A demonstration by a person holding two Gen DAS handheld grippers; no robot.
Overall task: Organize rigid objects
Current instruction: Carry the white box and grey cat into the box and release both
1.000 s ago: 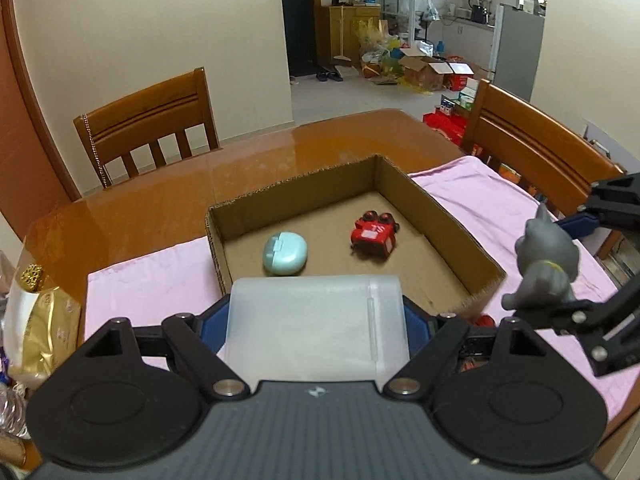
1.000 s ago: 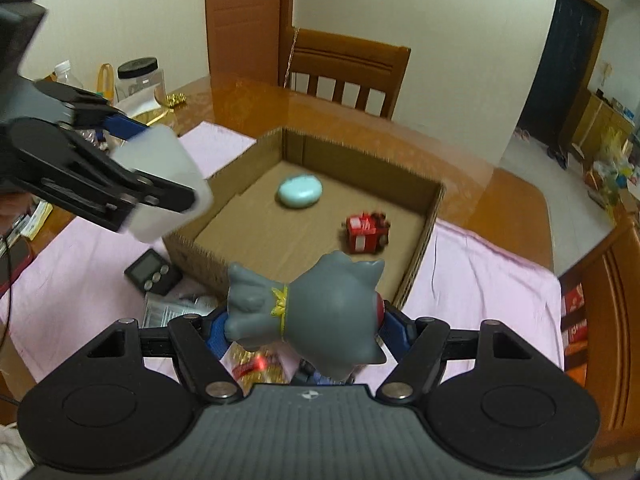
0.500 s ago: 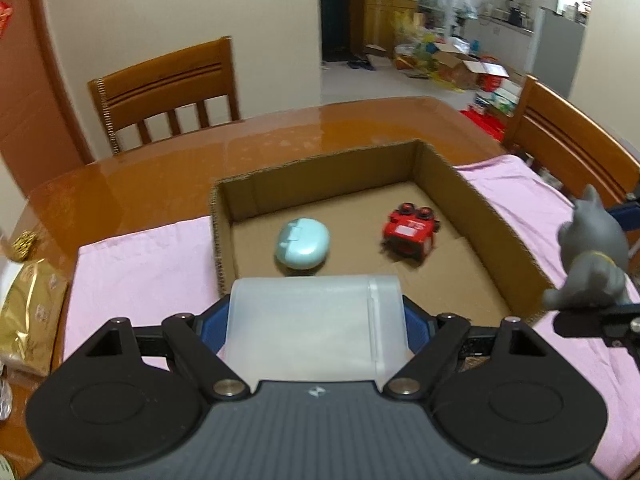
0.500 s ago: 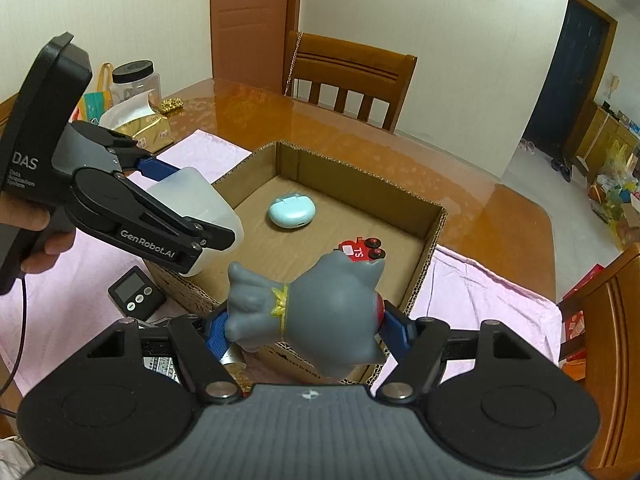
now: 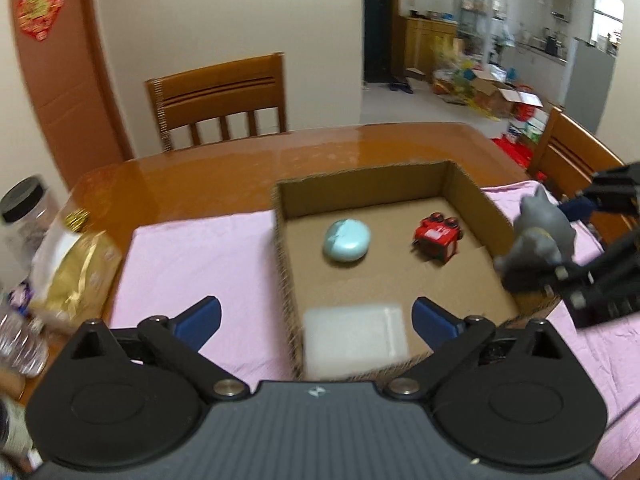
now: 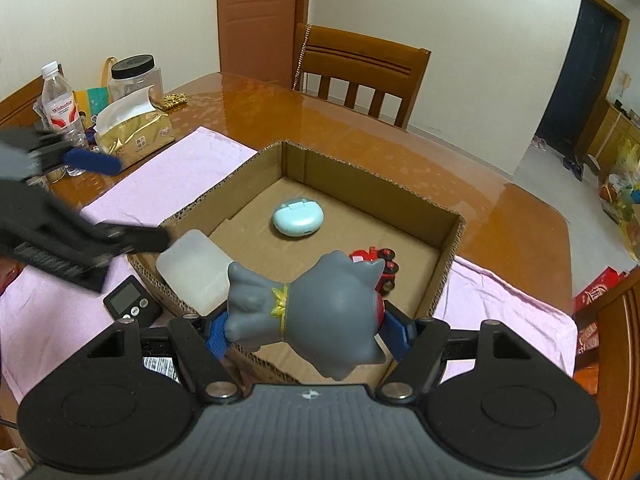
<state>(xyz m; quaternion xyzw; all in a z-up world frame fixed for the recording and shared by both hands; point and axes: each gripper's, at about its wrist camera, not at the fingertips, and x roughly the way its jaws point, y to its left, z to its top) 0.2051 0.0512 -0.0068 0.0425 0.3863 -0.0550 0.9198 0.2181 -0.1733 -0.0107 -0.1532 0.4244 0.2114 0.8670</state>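
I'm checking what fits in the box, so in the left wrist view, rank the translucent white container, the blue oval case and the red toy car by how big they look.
1. translucent white container, though it is nearest the camera, which inflates it.
2. blue oval case.
3. red toy car, only slightly smaller-looking than the case.

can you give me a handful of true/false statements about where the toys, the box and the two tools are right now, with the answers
1. The right tool is shut on the grey figurine. True.
2. The left tool grips the translucent white container. False: its fingers stand wide apart with the container loose between them, at the cardboard box's near corner.
3. The red toy car lies inside the box. True.
4. The pale blue case sits on the pink cloth. False: it rests on the box floor.
5. The small digital timer is inside the box. False: it lies outside, on the cloth by the box's near wall.
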